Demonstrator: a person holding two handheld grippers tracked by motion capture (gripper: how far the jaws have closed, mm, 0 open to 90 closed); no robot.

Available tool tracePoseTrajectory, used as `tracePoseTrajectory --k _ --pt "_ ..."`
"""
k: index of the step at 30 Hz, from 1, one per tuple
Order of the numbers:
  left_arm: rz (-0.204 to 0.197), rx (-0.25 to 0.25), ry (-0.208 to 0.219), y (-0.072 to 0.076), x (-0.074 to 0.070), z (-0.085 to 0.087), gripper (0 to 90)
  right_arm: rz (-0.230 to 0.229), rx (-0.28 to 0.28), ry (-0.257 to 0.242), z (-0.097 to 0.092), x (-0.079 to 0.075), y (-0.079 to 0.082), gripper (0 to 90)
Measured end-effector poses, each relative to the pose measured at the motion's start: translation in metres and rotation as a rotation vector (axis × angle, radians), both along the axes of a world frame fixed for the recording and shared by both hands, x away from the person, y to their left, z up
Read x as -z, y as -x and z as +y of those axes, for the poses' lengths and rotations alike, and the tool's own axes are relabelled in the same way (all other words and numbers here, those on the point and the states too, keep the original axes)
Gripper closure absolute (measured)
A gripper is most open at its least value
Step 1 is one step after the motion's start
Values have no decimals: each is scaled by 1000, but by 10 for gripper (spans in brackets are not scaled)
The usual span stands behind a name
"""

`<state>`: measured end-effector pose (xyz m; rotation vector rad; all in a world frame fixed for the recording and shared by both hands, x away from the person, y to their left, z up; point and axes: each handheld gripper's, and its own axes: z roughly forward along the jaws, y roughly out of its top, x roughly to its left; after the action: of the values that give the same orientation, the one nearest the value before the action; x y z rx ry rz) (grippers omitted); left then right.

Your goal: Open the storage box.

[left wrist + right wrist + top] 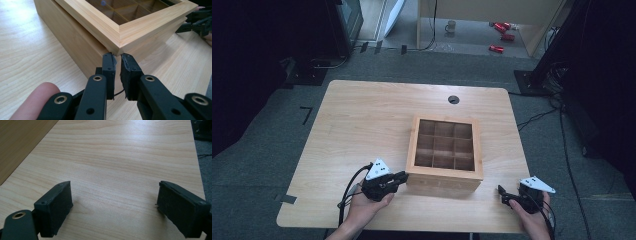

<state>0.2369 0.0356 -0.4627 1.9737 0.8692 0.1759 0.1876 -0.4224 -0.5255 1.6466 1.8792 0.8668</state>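
Pale wood-grain tabletop (pixel 362 125), rounded corners, centre of the frame, on grey carpet. Small round dark hole (pixel 453 99) near the far edge, upper middle. Right of centre, directly on the surface: square wooden box (pixel 444 172), glass-topped lid, nine compartments in a three-by-three grid.

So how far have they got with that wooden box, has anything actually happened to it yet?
Little looks done: the wooden box sits shut on the table, its windowed lid flat over the compartments. In hand: the left gripper, jaws nearly together, noses just under the lid's near corner, perhaps to lift it. The right gripper is wide open over bare table, holding nothing. Opening the box, if that's the aim, is still left.
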Motion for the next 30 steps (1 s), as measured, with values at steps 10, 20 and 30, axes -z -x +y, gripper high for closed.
tracePoseTrajectory --k 10,20,30 --pt "-113 -54 -55 1 -11 -6 814 0 -1 1 0 0 0 125" --pt "-158 -89 -100 1 -1 -13 788 0 1 0 0 0 0 126" --pt "-220 -141 -143 3 1 -16 631 -1 0 0 0 0 0 127"
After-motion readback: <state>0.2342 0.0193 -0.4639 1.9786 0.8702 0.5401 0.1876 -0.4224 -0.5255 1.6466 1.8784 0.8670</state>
